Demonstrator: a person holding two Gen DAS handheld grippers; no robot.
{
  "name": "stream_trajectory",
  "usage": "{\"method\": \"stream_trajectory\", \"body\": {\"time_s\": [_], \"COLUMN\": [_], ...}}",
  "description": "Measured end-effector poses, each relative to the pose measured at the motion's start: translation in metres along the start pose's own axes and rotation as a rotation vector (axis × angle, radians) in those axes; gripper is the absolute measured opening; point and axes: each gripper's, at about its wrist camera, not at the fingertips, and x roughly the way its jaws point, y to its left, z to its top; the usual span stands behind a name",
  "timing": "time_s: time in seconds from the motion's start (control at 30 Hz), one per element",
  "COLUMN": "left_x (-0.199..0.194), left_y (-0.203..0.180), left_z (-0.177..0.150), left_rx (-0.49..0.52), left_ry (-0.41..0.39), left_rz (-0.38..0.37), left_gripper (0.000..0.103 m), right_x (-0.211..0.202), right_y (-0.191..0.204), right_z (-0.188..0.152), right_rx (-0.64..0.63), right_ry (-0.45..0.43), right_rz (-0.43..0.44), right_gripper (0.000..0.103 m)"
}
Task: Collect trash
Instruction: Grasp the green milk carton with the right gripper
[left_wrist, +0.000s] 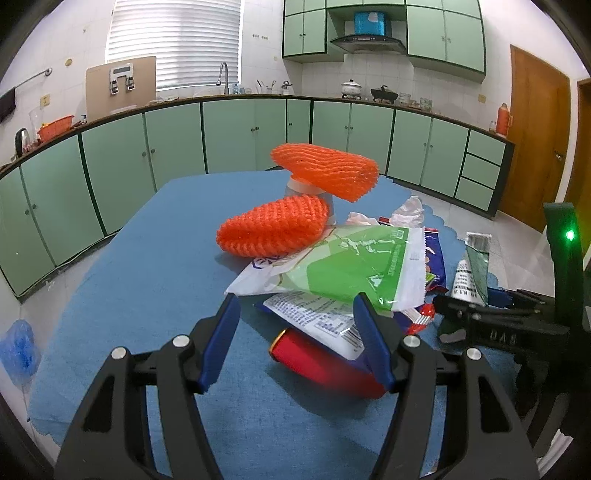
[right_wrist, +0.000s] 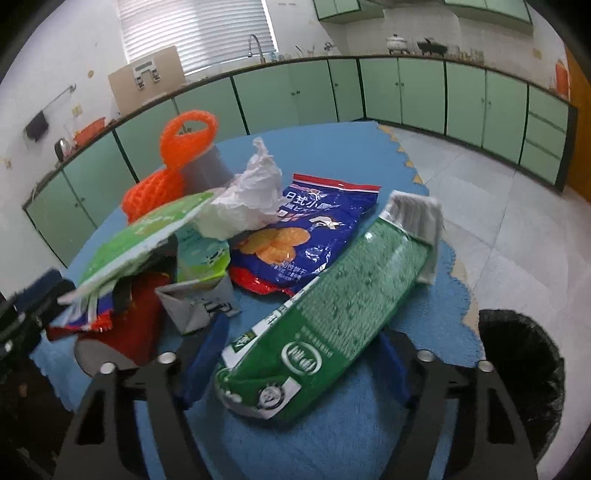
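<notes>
**Green pouch lies lengthwise between our right jaws**

Our left gripper stands open over a red can beneath wrappers. Our right gripper straddles the long green foil pouch, pointing away up-right; whether pads press we cannot tell. The black-lined bin sits right.

Blue mat, probably foam, under trash pile

A kitchen with white tiled walls and a pale tiled floor. Mint-green lower cabinets with dark trim run along a curved counter; matching upper cabinets flank a dark range hood. White slatted blinds cover a bright window above a metal tap. A brown wooden door stands at right.
</notes>
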Motion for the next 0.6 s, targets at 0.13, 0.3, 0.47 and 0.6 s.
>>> {"method": "stream_trajectory", "body": {"time_s": [0.13, 0.3, 0.47, 0.6], "left_x": [0.0, -0.002, -0.004, -0.005], "left_y": [0.0, -0.003, -0.005, -0.006], "left_z": [0.001, 0.003, 0.006, 0.007], "left_rx": [0.002, 0.01, 0.013, 0.007], "left_ry": [-0.001, -0.007, -0.017, -0.019], "left_rz": [0.0, -0.008, -0.016, -0.024], "left_gripper": [0.062, 0.062, 0.062, 0.063], "right_x": [0.001, 0.006, 0.009, 0.002], "right_y": [-0.009, -0.01, -0.007, -0.009], "right_z": [0.006, 0.014, 0.02, 0.02], "right_rx": [0.083, 0.118, 0.084, 0.056], "right_ry": [0.028, 0.047, 0.066, 0.082], "right_rz": [0.068, 0.041, -0.008, -0.046], "right_gripper": [0.055, 0.058, 0.044, 0.038]}}
